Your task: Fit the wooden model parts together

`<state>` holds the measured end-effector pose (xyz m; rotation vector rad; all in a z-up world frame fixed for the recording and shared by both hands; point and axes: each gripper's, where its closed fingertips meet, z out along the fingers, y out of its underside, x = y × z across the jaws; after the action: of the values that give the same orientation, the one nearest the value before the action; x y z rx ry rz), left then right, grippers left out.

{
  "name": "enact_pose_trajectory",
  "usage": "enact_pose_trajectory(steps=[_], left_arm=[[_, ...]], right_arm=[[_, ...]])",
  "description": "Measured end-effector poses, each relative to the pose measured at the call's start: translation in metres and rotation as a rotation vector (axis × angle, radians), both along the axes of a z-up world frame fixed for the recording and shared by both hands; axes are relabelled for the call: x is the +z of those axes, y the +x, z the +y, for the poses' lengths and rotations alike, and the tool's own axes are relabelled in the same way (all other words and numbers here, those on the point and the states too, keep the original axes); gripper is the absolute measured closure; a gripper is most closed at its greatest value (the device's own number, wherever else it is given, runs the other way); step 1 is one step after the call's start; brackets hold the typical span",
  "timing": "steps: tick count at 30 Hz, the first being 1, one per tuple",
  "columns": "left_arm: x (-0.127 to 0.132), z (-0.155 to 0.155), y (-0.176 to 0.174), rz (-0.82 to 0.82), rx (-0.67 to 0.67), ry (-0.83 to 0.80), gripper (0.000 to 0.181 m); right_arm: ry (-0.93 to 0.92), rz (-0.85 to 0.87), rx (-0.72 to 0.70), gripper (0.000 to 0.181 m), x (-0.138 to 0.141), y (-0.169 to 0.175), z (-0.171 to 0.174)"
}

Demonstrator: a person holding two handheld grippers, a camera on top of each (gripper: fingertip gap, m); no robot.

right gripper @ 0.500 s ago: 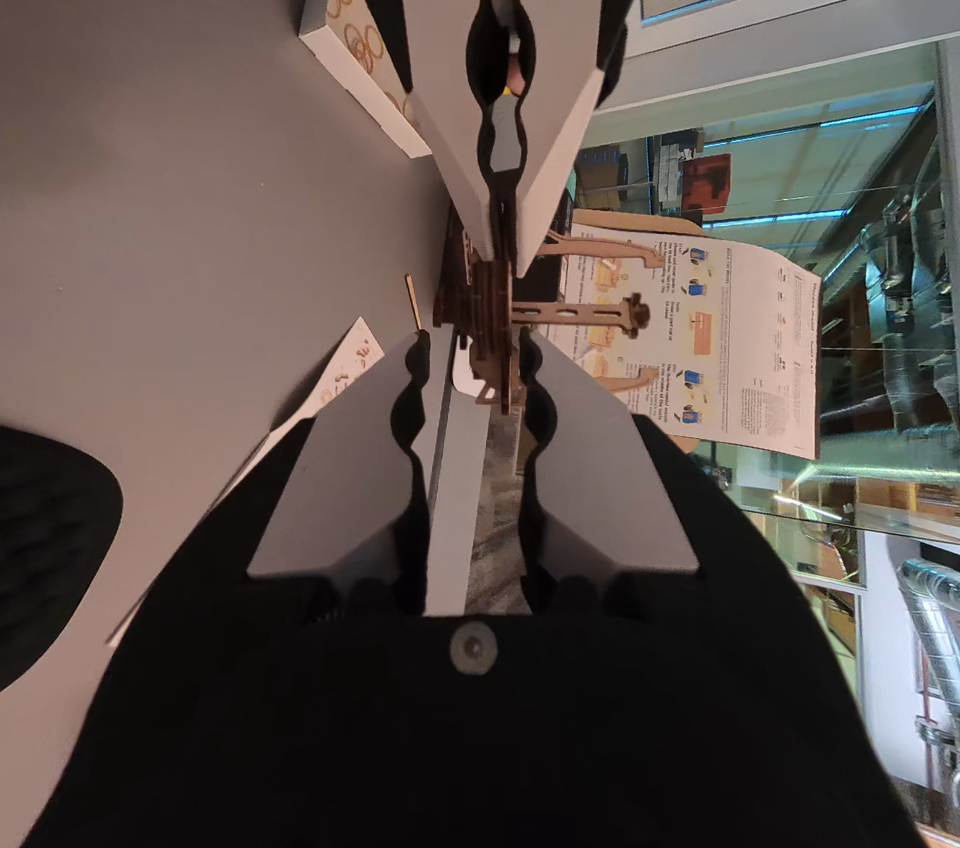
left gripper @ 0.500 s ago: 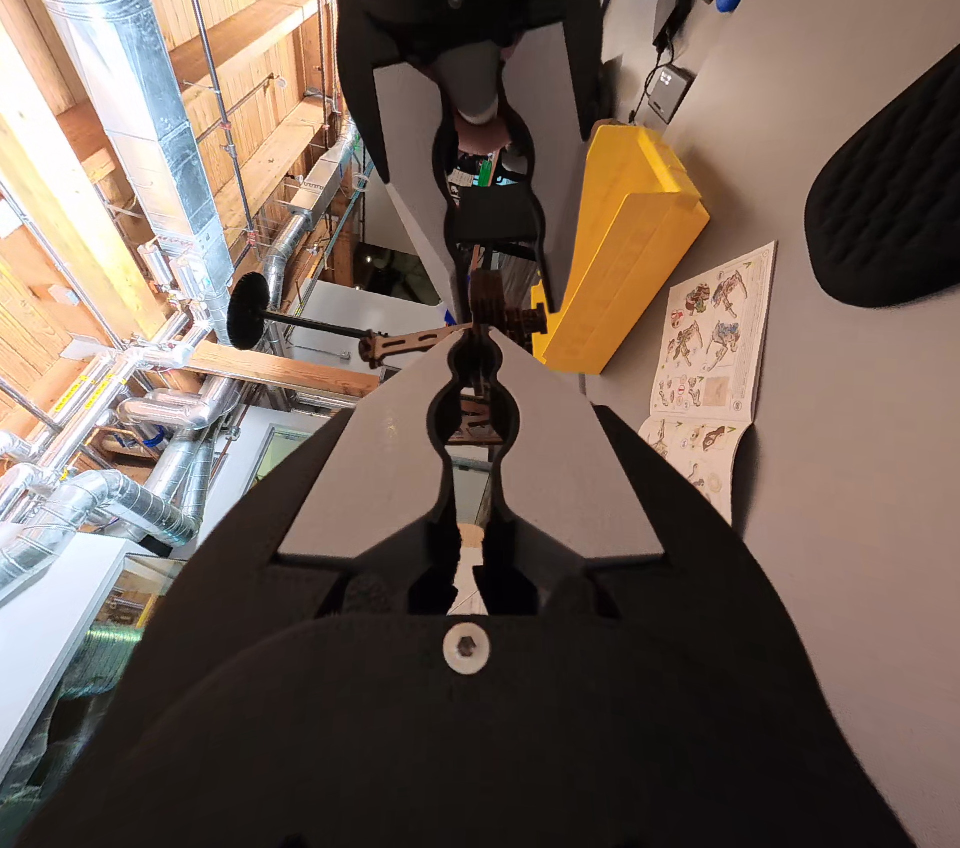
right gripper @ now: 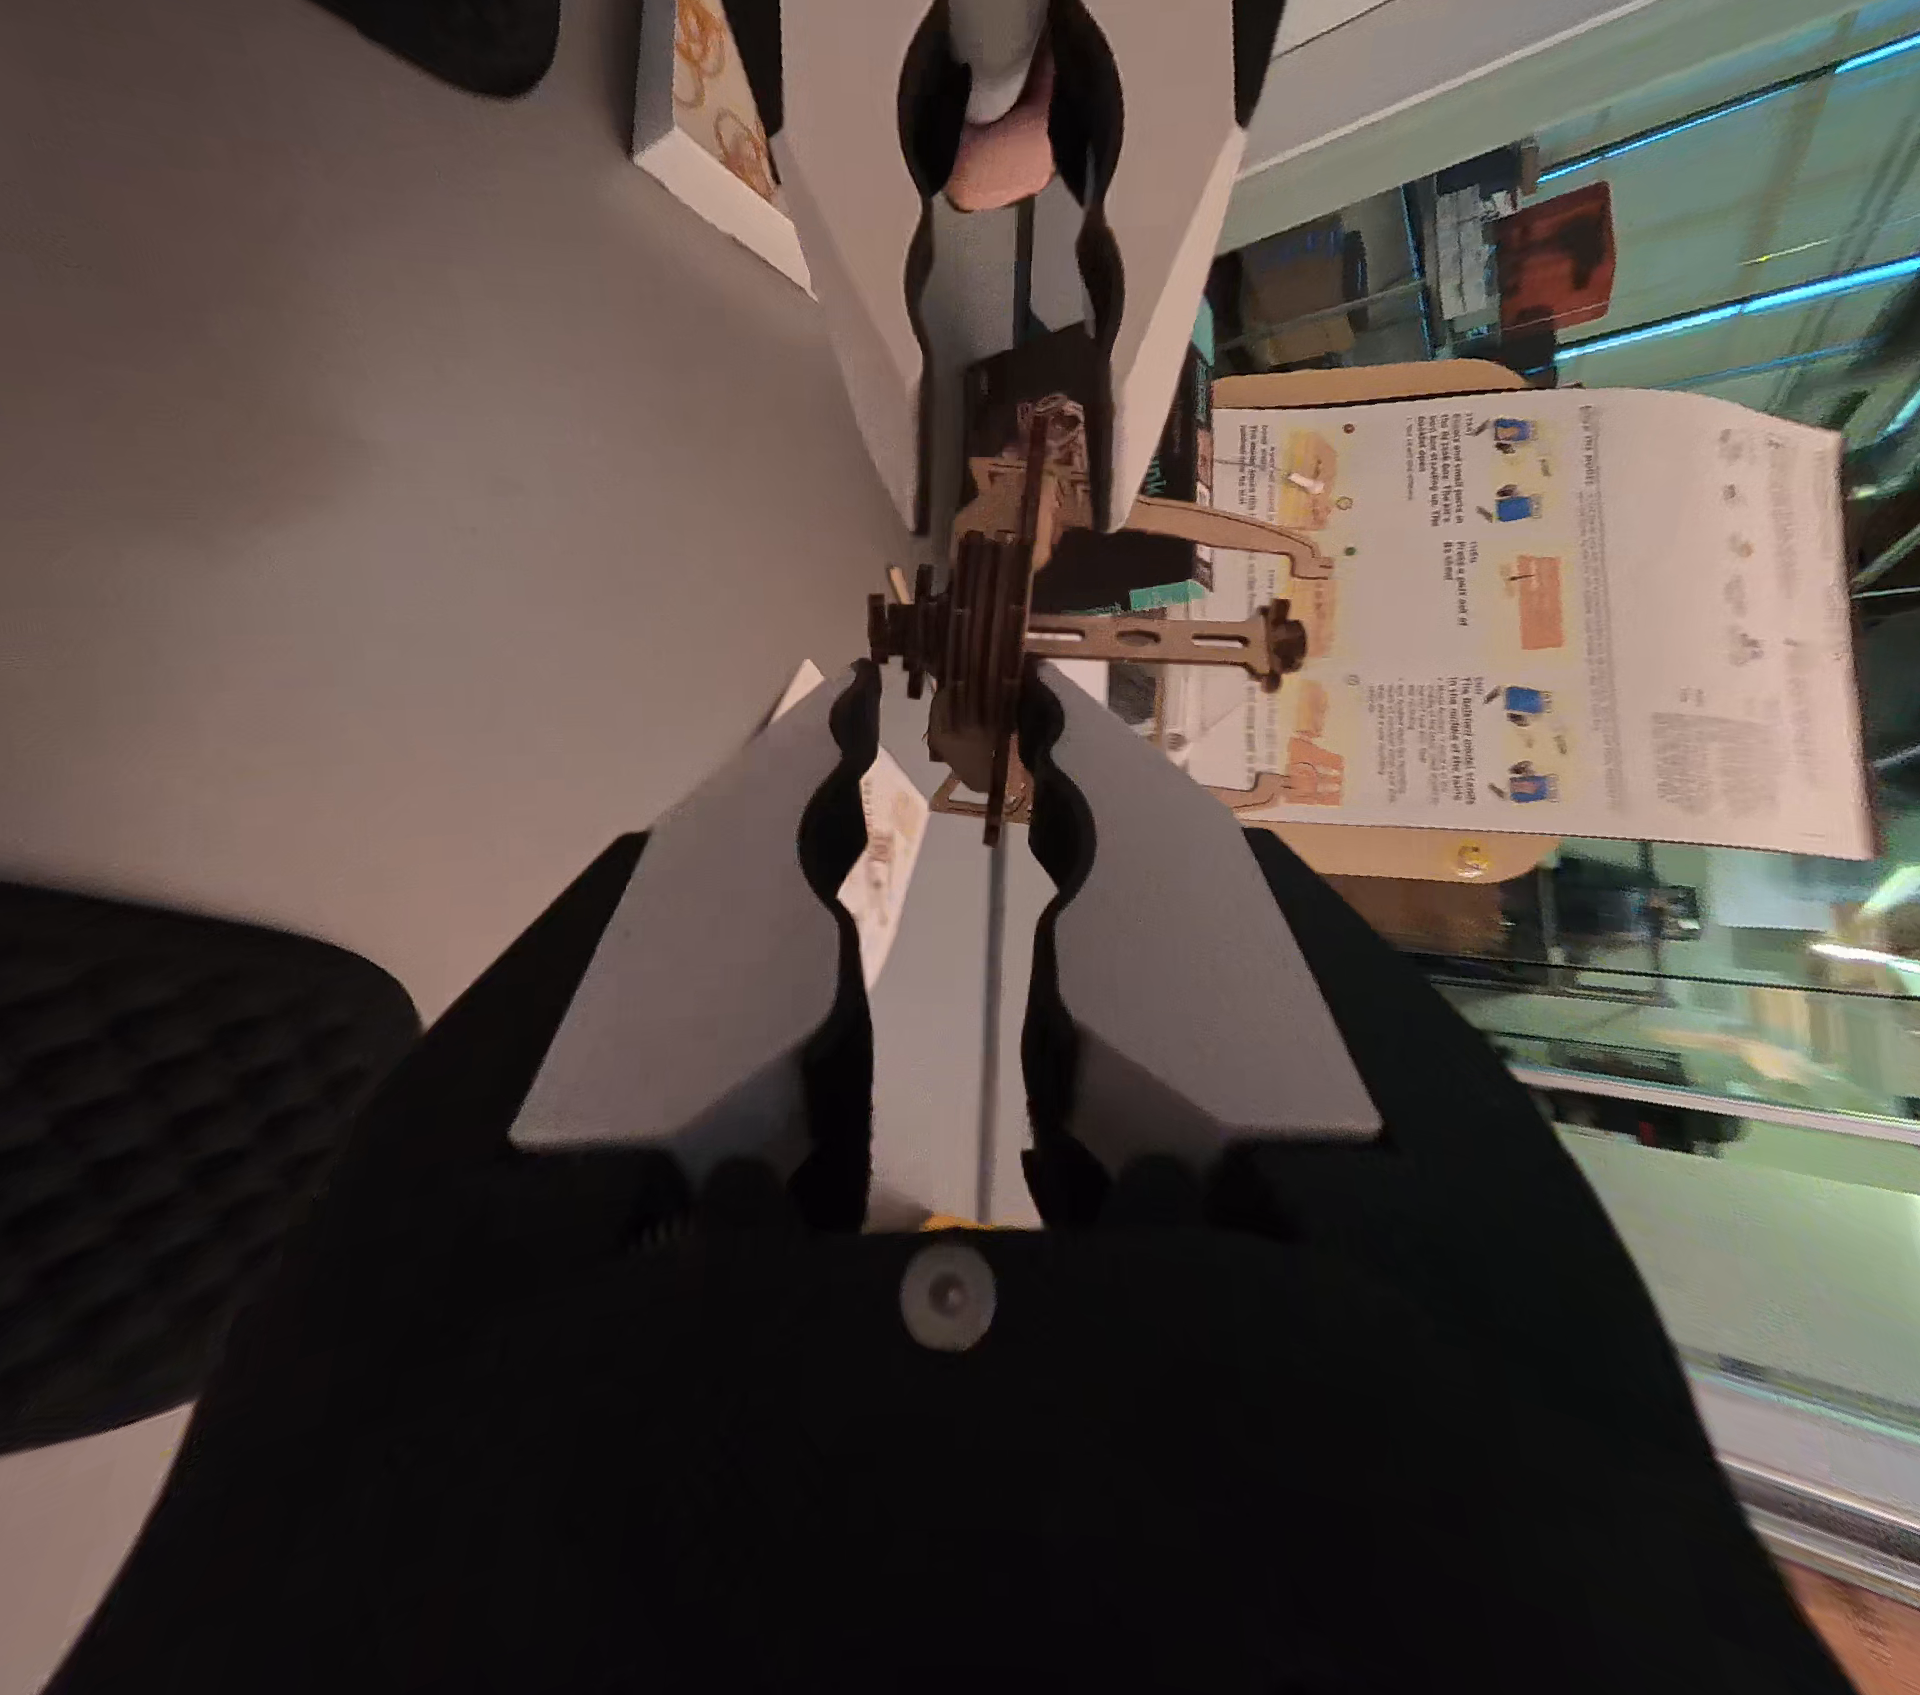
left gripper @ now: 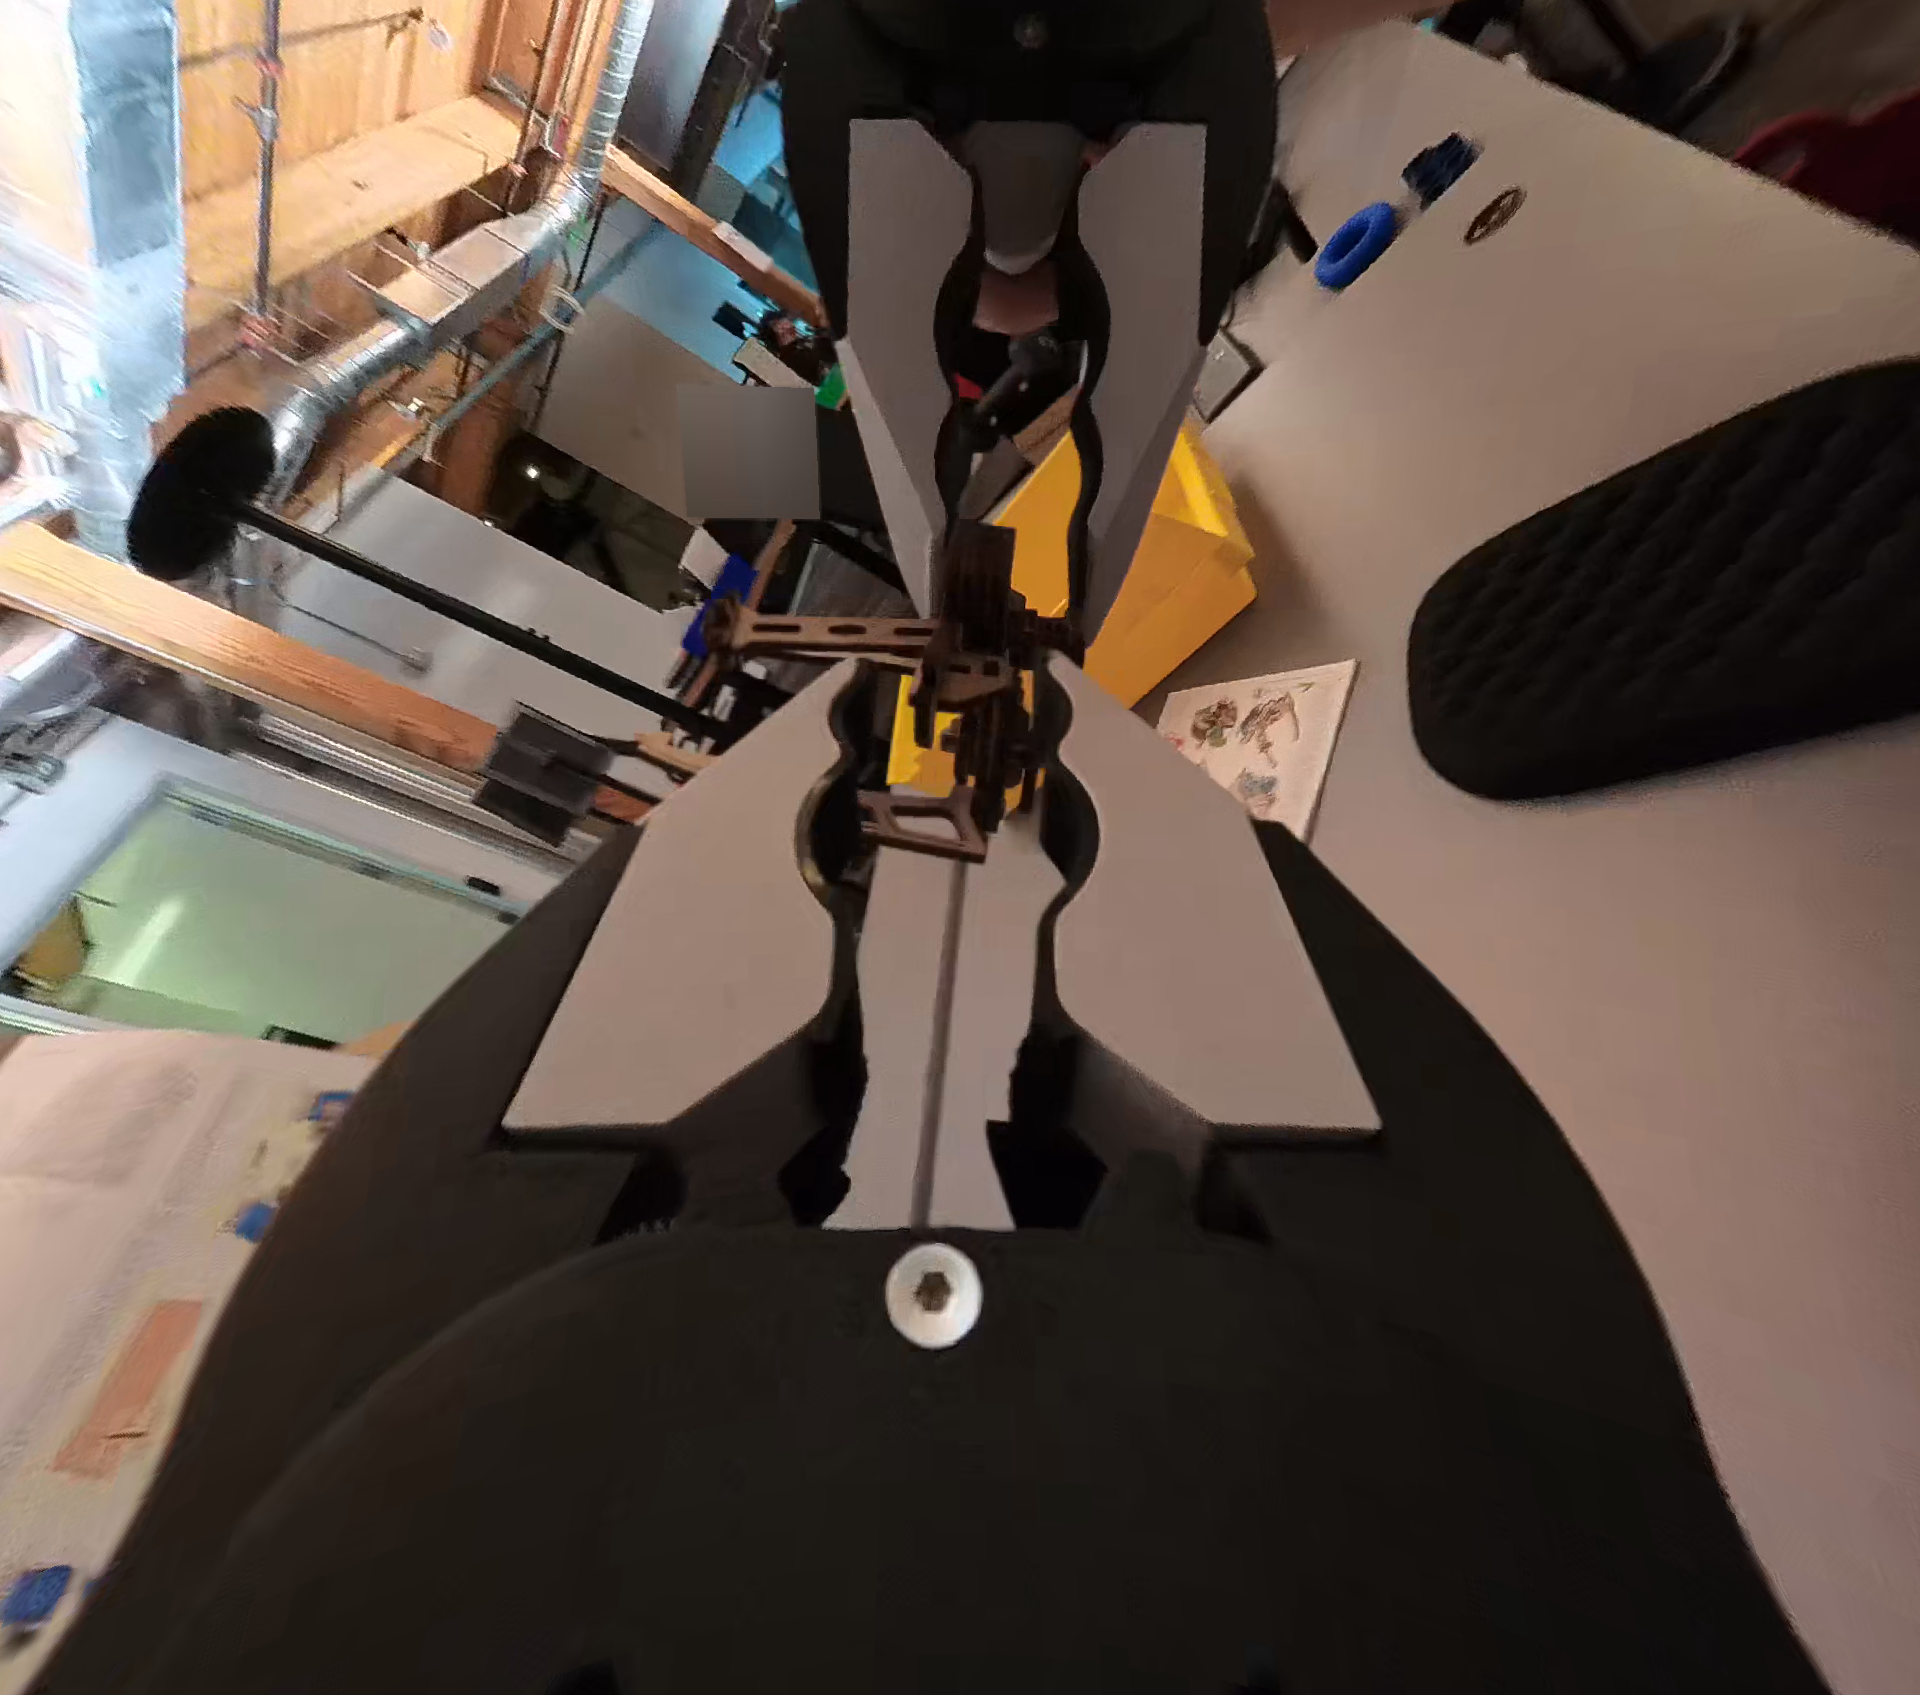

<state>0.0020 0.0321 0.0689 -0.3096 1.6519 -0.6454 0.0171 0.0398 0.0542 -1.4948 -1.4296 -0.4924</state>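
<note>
The two grippers face each other tip to tip above the grey table [left gripper: 1558,970], with the wooden model [left gripper: 966,669] suspended between them.

Left gripper [left gripper: 951,689]: the jaws stand moderately apart, and the dark lower section of the model sits in the gap. Whether the fingers [left gripper: 727,897] press on the wood cannot be determined from either view.

Right gripper [right gripper: 951,695]: the jaws are partly open around the ribbed body of the wooden model [right gripper: 977,637]. Contact with the wood cannot be confirmed.

Model: a slotted wooden arm [right gripper: 1164,643] projects from the body toward 3 o'clock in the right wrist view, and toward 9 o'clock in the left wrist view.

Surroundings, left wrist view: a yellow bin [left gripper: 1164,565] lies behind the model; an open instruction booklet [left gripper: 1262,741] lies at 3 o'clock of the model; a black padded mat [left gripper: 1683,585] lies farther toward 3 o'clock; a blue ring [left gripper: 1356,245] rests at 1 o'clock.

Surroundings, right wrist view: a printed instruction sheet [right gripper: 1558,617] stands at 3 o'clock; a white box [right gripper: 707,118] lies at 11 o'clock.
</note>
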Motion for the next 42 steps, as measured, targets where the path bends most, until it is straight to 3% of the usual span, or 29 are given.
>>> enact_pose_trajectory(steps=[8, 23, 30, 36, 42], left_arm=[[-0.007, -0.003, 0.004, 0.078, 0.007, -0.052, 0.154], [0.001, 0.002, -0.003, 0.038, 0.007, -0.025, 0.163], [0.004, -0.001, -0.003, 0.125, -0.013, -0.187, 0.153], [0.006, 0.0, -0.007, 0.15, -0.039, -0.228, 0.163], [-0.015, 0.007, 0.0, 0.229, 0.024, -0.158, 0.16]], right_arm=[[-0.128, 0.083, -0.014, 0.156, -0.004, -0.008, 0.0], [-0.107, 0.108, -0.003, 0.156, 0.003, -0.011, 0.0], [-0.344, 0.301, -0.045, 0.156, 0.0, -0.015, 0.0], [-0.314, 0.195, -0.065, 0.157, -0.006, -0.015, 0.008], [-0.322, 0.099, -0.086, 0.156, -0.016, -0.015, 0.013]])
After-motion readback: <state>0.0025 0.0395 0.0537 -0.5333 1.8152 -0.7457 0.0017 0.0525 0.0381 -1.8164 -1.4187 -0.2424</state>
